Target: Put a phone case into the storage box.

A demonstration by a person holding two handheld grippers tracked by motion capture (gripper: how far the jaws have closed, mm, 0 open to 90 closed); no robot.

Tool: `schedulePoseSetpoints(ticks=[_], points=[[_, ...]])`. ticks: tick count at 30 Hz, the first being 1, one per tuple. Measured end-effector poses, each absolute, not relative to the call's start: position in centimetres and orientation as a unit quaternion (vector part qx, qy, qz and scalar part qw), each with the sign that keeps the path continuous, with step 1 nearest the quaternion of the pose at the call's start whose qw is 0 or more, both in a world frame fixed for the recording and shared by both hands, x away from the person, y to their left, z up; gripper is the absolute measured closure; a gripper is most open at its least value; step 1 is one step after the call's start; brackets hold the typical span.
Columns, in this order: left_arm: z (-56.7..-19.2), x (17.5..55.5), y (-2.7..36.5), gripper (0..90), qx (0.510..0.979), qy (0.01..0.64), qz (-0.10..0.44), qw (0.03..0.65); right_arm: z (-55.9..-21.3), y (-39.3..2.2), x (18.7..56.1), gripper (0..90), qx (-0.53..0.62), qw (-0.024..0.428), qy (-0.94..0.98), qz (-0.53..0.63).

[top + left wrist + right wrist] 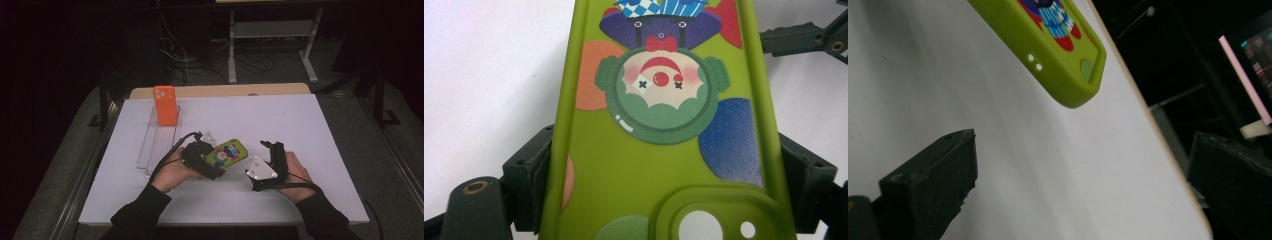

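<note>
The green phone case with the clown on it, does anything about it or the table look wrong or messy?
Nothing stands out. The green phone case looks whole, clamped by its long edges in the left gripper; the right gripper waits open beside it. The orange case stands upright in the clear rack.

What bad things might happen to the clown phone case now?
The left gripper pinches the green clown phone case only near its camera end, so the free end might sag or slip out. The open right gripper sits close; reaching in crooked might knock the case loose onto the white table.
</note>
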State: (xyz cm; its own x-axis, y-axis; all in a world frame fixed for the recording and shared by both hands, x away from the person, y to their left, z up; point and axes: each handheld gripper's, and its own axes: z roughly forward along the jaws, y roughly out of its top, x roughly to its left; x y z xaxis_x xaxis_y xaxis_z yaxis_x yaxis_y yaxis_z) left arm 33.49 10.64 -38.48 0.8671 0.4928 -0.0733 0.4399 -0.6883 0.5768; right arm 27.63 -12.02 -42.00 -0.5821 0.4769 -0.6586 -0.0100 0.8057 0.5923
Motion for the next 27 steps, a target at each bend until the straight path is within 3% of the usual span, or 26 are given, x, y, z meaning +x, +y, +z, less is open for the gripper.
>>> schedulePoseSetpoints(ticks=[15,27], points=[[-38.6,33.5,10.6,15.2,0.924,0.250,0.040,0.288,-42.3,-10.4,26.6,0.0,0.014,0.535,0.816,0.219],[-38.7,33.3,10.4,15.2,0.926,0.243,0.037,0.288,-43.2,-8.8,25.9,19.4,-0.049,0.583,0.789,0.185]])
